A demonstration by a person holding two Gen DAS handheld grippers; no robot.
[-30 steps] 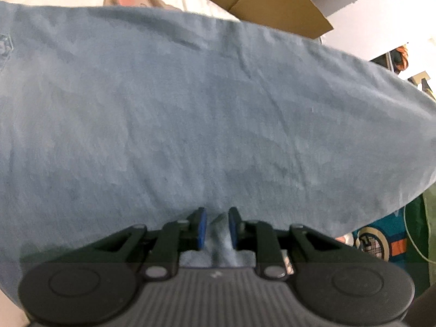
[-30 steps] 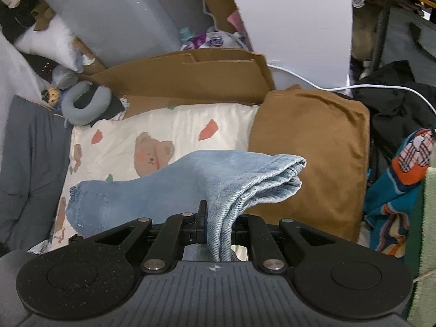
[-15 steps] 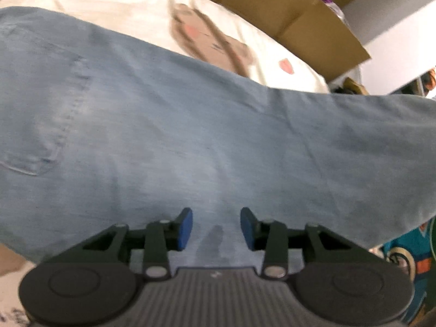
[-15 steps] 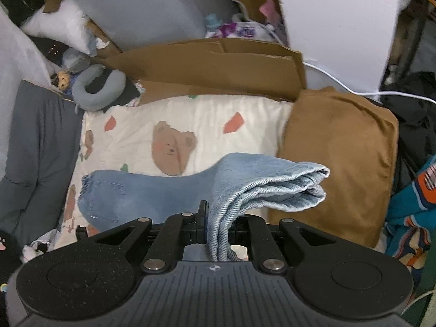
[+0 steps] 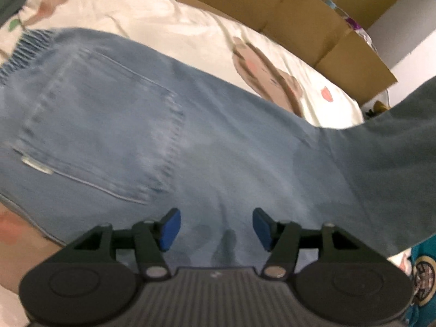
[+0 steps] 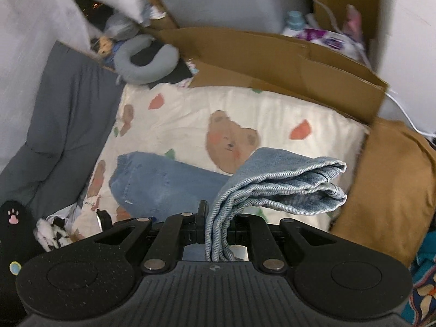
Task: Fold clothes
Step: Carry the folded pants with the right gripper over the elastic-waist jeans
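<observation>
Light blue jeans [image 5: 169, 141] lie on a cream bear-print sheet [image 5: 207, 27], back pocket and elastic waistband to the left. My left gripper [image 5: 216, 229] is open and empty just above the seat of the jeans. My right gripper [image 6: 218, 226] is shut on the bunched leg hems of the jeans [image 6: 275, 188] and holds them lifted above the sheet [image 6: 245, 114]. The waist end [image 6: 152, 182] rests on the sheet to the left.
A brown cardboard box [image 6: 272, 60] lines the far edge of the sheet. A tan cushion [image 6: 389, 190] sits to the right, a grey blanket [image 6: 54, 125] to the left, a grey neck pillow [image 6: 144, 62] behind it. Colourful fabric [image 6: 425, 286] lies at the lower right.
My left gripper has let go of the jeans, opened wide and drawn back toward the waist end. My right gripper has carried the leg hems left over the sheet.
</observation>
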